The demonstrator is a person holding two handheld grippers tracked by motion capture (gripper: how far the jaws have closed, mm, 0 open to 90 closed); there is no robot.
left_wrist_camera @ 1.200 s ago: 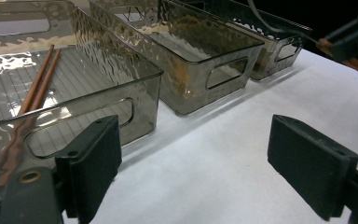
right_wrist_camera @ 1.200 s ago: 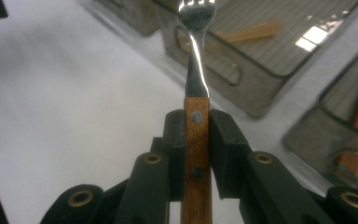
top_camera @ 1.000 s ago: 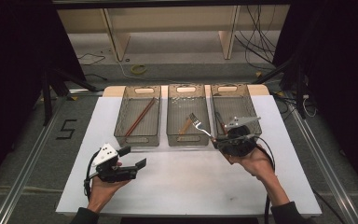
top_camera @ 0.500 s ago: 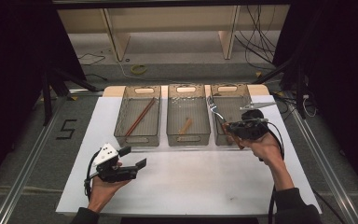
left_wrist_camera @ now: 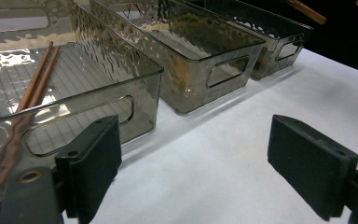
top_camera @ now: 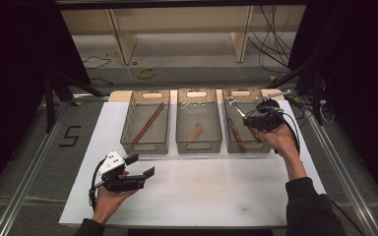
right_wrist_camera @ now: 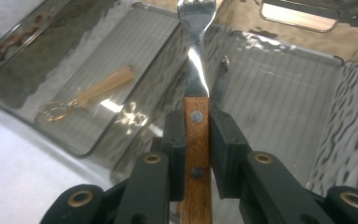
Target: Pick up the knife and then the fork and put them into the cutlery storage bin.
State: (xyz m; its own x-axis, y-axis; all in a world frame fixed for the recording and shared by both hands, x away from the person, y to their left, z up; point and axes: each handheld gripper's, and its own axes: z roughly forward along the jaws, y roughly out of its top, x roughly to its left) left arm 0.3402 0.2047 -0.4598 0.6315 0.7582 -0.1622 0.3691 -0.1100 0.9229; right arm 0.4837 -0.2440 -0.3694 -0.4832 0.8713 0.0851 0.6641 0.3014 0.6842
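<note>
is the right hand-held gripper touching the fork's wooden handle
Touching. In the right gripper view, the right hand-held gripper has both black pads pressed flat against the sides of the fork on its wooden handle, no gap either side.

Count of things on the worktop

There were three bins [top_camera: 145, 122], two chopsticks [left_wrist_camera: 33, 84], two grippers [top_camera: 123, 173] and one fork [right_wrist_camera: 196, 56].

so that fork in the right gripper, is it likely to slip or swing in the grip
Probably not much. The right gripper clamps the fork on its flat wooden handle, which likely offers friction. It looks stiff: the metal neck runs straight to the tines. Its polished steel end sticks far out past the pads, so it may pivot if bumped on the right bin.
</note>
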